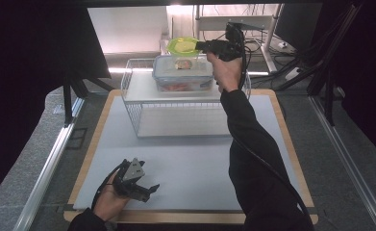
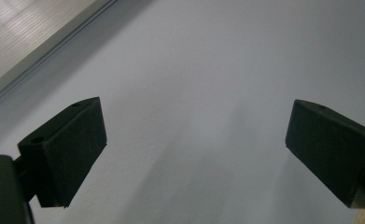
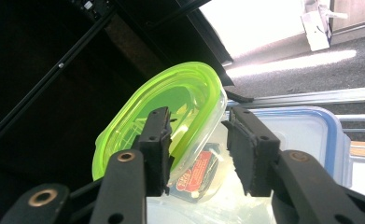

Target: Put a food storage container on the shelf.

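Currently the right gripper [image 3: 196, 149], fingers [image 3: 157, 140] parted, is releasing the green-lidded container [image 3: 171, 107] onto the blue-lidded box [image 1: 182, 72]; next, withdraw clear. Left gripper [image 2: 194, 154] fingers are standing wide, empty.

Green-lidded container [image 3: 171, 116] label partly hidden, perhaps unreadable

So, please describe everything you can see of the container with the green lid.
The green-lidded container is small and oval, with a clear plastic body and a bright translucent lime lid with a raised rim. A red label shows through its wall. It rests tilted on the blue-rimmed box on the wire rack. The right gripper straddles its edge, jaws parted; one pad is at the lid, the other stands clear.
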Tool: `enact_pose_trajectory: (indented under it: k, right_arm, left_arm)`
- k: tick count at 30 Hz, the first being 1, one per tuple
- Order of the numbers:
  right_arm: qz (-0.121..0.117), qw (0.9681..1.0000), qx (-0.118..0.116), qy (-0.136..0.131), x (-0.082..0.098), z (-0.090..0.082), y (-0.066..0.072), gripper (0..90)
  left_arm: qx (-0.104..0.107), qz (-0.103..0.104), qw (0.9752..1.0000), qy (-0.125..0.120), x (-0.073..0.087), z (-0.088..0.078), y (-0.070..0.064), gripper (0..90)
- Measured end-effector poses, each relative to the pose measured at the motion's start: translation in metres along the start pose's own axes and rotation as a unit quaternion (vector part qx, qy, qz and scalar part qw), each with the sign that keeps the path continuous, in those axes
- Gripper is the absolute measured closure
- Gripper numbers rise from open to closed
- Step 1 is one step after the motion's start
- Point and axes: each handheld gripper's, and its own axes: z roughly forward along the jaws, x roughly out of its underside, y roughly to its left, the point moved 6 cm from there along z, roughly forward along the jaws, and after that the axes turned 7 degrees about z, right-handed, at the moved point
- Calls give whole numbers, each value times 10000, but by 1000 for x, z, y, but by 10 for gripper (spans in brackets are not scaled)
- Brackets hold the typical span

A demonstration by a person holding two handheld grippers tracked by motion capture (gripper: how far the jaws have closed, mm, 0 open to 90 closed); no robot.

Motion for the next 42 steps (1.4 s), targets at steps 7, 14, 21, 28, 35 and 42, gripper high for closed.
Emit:
enact_pose_trajectory:
  k: [7, 14, 21, 28, 35, 42]
  right_arm:
    - [-178, 9997, -168, 62, 0, -2, -1, 474]
    - [-481, 9982, -330, 153, 3, -8, -2, 358]
    - [-981, 9945, -252, 248, 12, -20, -5, 241]
    - [-1492, 9881, -173, 321, 30, -39, -13, 181]
    - [-2072, 9775, -4, 389, 51, -57, -25, 85]
    - [-2467, 9684, 59, 374, 74, -73, -31, 62]
  left_arm:
    - [-5, 6, 10000, 8, 0, 0, 0, 51]
    - [-5, 1, 10000, -2, 0, 0, 0, 51]
    - [3, 17, 10000, 19, 0, 1, -1, 51]
    - [-2, 15, 10000, 26, 0, 2, -1, 50]
    - [8, 3, 10000, 35, 0, 2, -1, 48]
    - [-4, 4, 10000, 36, 0, 3, -1, 46]
